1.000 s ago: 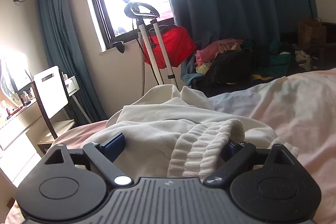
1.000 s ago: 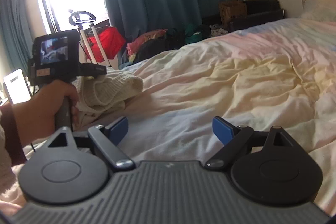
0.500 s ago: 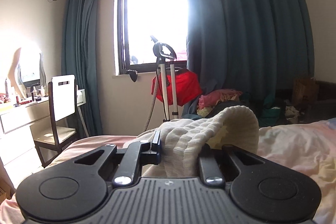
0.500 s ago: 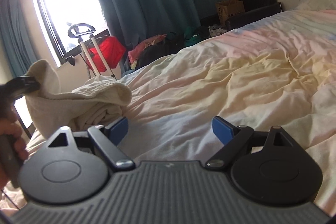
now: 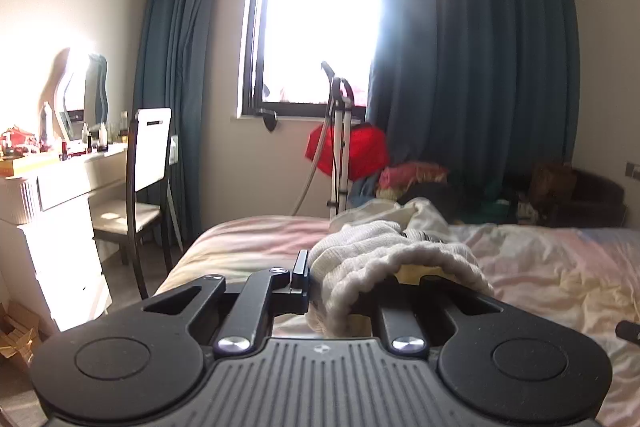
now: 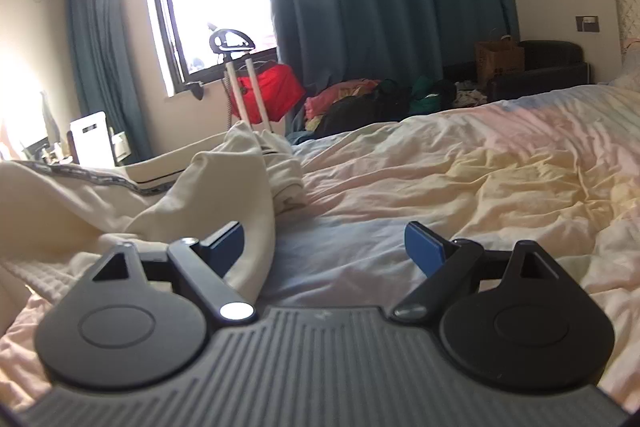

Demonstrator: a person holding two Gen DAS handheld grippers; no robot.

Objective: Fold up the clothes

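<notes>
A cream garment with a ribbed knit hem (image 5: 384, 259) is on the bed. My left gripper (image 5: 352, 279) is shut on that ribbed hem and holds it lifted above the bedspread; the cloth drapes over and hides the right finger. In the right wrist view the same cream garment (image 6: 168, 195) lies stretched and bunched at the left, with a dark patterned band across it. My right gripper (image 6: 324, 251) is open and empty, low over the bedspread (image 6: 460, 179), its left finger beside a fold of the garment.
The bed's foot edge (image 5: 224, 243) is at the left, with a chair (image 5: 144, 183) and dresser (image 5: 48, 211) beyond. A garment steamer with a red bag (image 6: 256, 91) and a clothes pile (image 6: 360, 103) stand by the window. The pastel bedspread stretches to the right.
My left gripper closed on the ribbed hem and lifted it up and back, stretching the garment out. My right gripper moved left, nearer the garment, and stayed open.
</notes>
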